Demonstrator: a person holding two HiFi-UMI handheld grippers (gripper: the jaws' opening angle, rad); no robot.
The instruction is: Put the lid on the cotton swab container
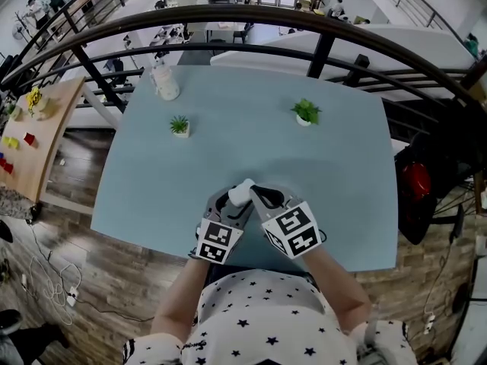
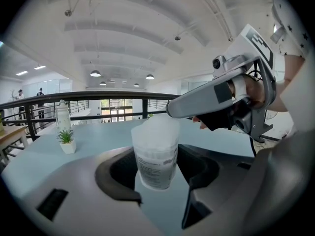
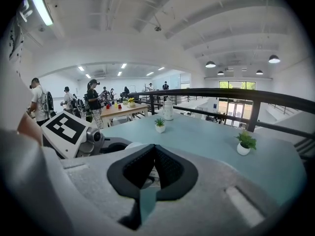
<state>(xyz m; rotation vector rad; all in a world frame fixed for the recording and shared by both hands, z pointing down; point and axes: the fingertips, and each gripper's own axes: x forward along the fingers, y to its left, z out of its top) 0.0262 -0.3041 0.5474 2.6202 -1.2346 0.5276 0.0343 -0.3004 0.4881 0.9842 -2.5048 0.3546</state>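
One cotton swab container [image 2: 156, 154]: light, thin frosted plastic, probably slippery, crushable; left gripper [image 2: 157, 177] grasps its mid-wall, right gripper [image 3: 153, 156] clenched above.

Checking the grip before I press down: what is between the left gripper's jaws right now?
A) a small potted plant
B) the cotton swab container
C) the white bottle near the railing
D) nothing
B: the left gripper view shows the cotton swab container upright between the pads of the left gripper, while the potted plant and the bottle stand far behind it.
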